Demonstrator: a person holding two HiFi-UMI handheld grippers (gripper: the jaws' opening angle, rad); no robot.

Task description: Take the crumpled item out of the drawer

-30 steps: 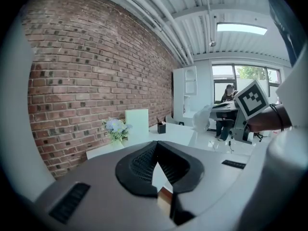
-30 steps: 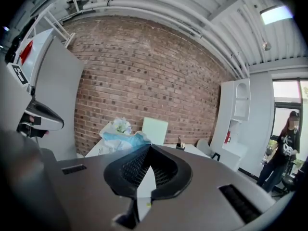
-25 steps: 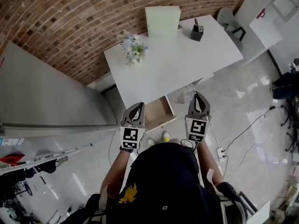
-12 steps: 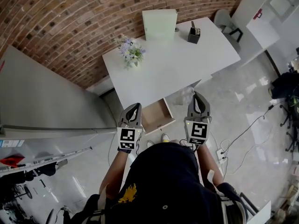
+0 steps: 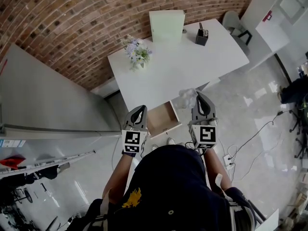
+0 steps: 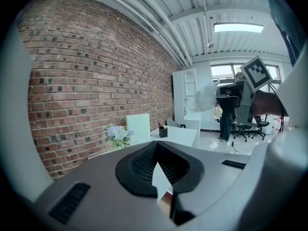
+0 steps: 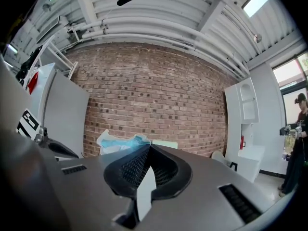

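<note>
Right gripper [image 5: 200, 98]: fingers pressed together, pinching crumpled white-and-blue film-like item [image 5: 186, 98] at tips. Item out of open wooden drawer [image 5: 161, 118], which lies below-left of fingers. Left gripper [image 5: 140, 110]: fingers together, empty. Firm pinch required; avoid snagging white table [image 5: 192, 61] edge.

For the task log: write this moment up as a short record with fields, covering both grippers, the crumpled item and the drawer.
right gripper: shut on the crumpled item, raised by the table's front edge
crumpled item: out of the drawer, whitish with some blue, at the jaw tips
drawer: pulled open under the white table, nothing seen inside
left gripper: shut, holding nothing, beside the drawer
on table: flowers, pale green box, black pen holder
</note>
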